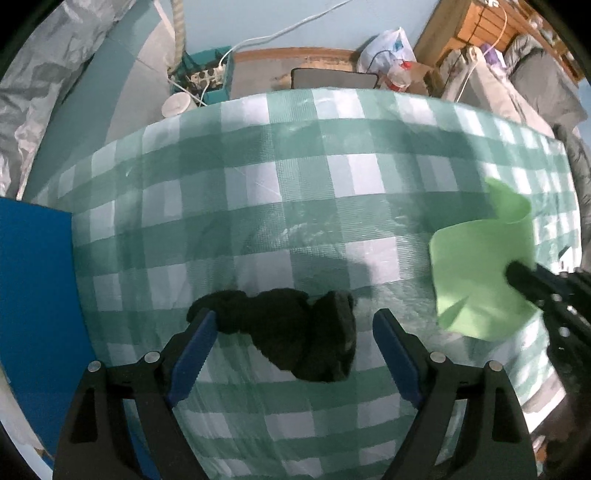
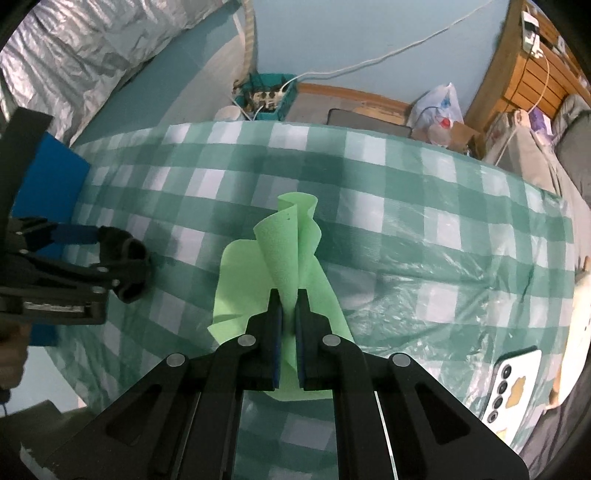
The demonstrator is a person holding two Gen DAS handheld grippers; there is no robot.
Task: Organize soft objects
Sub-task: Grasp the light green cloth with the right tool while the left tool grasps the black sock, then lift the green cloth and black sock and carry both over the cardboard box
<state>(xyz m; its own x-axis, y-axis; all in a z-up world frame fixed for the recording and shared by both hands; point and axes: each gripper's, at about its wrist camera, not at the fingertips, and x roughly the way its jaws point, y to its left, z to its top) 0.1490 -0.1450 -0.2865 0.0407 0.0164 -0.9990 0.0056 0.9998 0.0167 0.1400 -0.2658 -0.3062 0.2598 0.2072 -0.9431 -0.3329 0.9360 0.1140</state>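
A black crumpled soft cloth point(image 1: 295, 332) lies on the green checked tablecloth point(image 1: 258, 177). My left gripper point(image 1: 293, 321) is open, its blue-padded fingers on either side of the cloth. A light green cloth point(image 2: 291, 251) is pinched in my right gripper point(image 2: 289, 299), which is shut on it; its free part stands up in folds above the table. In the left wrist view the green cloth point(image 1: 480, 266) is at the right with the right gripper point(image 1: 524, 280) on it. In the right wrist view the left gripper point(image 2: 110, 254) and the black cloth point(image 2: 122, 247) are at the left.
A blue flat board point(image 1: 33, 295) lies at the table's left edge. A white phone point(image 2: 513, 391) lies at the table's right front. Beyond the far edge stand a teal crate with a power strip point(image 1: 207, 77), a plastic bag point(image 1: 388, 48) and wooden furniture point(image 1: 476, 26).
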